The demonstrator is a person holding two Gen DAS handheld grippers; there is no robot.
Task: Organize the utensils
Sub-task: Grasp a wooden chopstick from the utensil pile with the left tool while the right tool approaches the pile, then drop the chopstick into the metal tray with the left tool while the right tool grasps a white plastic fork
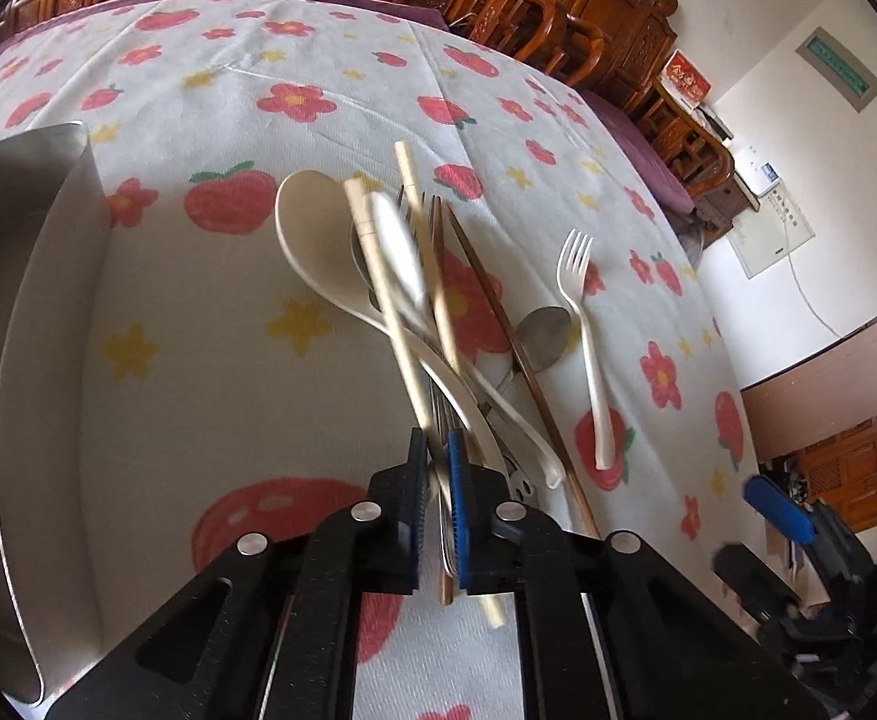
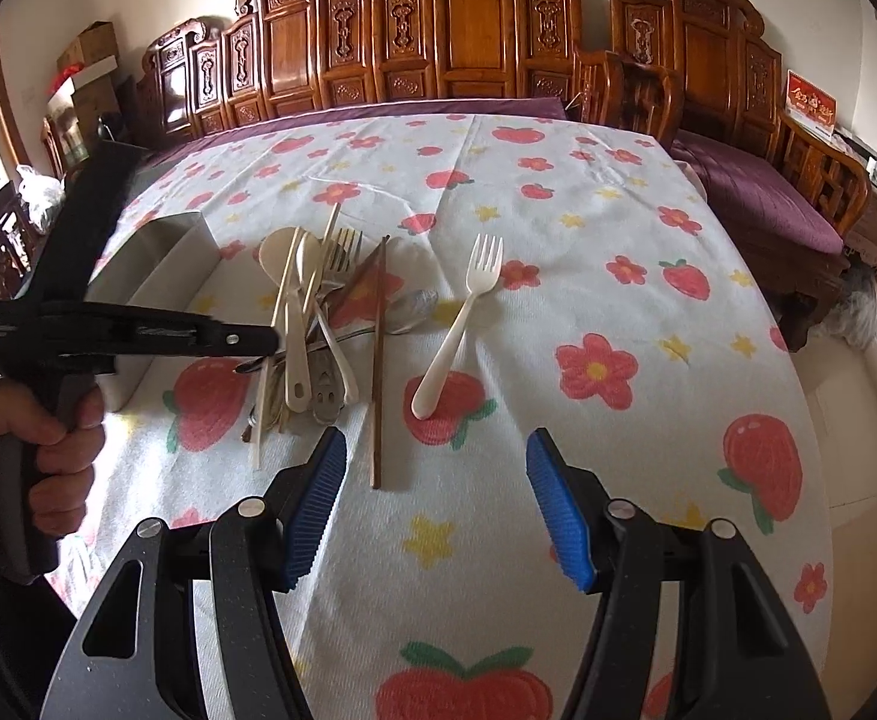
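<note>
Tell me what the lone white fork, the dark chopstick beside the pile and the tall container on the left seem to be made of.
White fork: likely plastic, matte, cream, thick molded handle.
Dark chopstick: probably wood, brown, dull.
Container: looks like brushed metal, grey sheen with soft reflections.

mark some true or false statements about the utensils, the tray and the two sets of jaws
1. The white fork lies apart from the pile. True.
2. The right gripper holds the white fork. False: its jaws are open and empty, short of the fork.
3. The left gripper is shut on a pale chopstick in the pile. True.
4. The metal tray is full of utensils. False: none shows in the part seen.
5. A brown chopstick lies between the pile and the white fork. True.
6. The tablecloth is plain blue. False: it is white with red fruit and flowers.
</note>
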